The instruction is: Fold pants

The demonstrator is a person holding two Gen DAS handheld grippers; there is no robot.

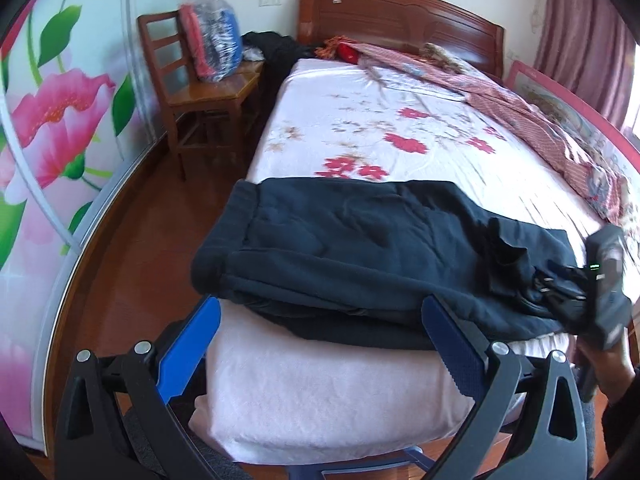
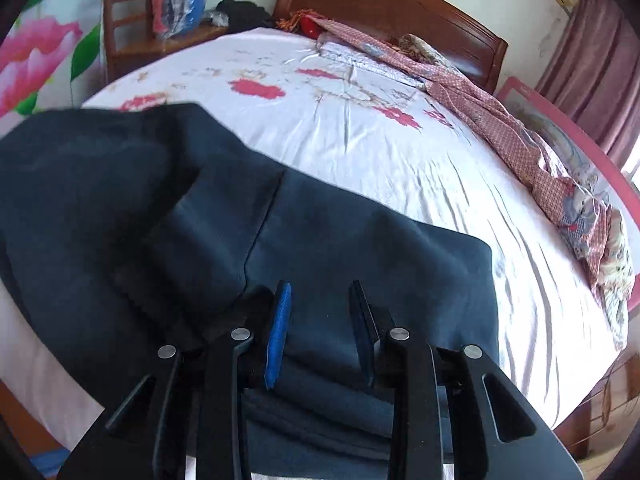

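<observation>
The bed [image 1: 360, 128], in a floral sheet, carries dark navy pants [image 1: 360, 256] lying folded across its foot edge, toward the near corner. A wooden chair [image 1: 192, 92] stands beside the headboard. The left gripper [image 1: 320, 344] gapes wide, nothing between its pads. The right gripper [image 2: 320, 332] hangs over the pants, pads apart, not pinching. No writing is legible.

Folded dark navy fleece pants [image 1: 360, 252] lie across the near end of the floral-sheeted bed [image 1: 380, 132]. A brown wooden chair [image 1: 192, 80] stands left of the bed. A crumpled pink checked quilt [image 1: 520, 100] lies along the bed's right side.
</observation>
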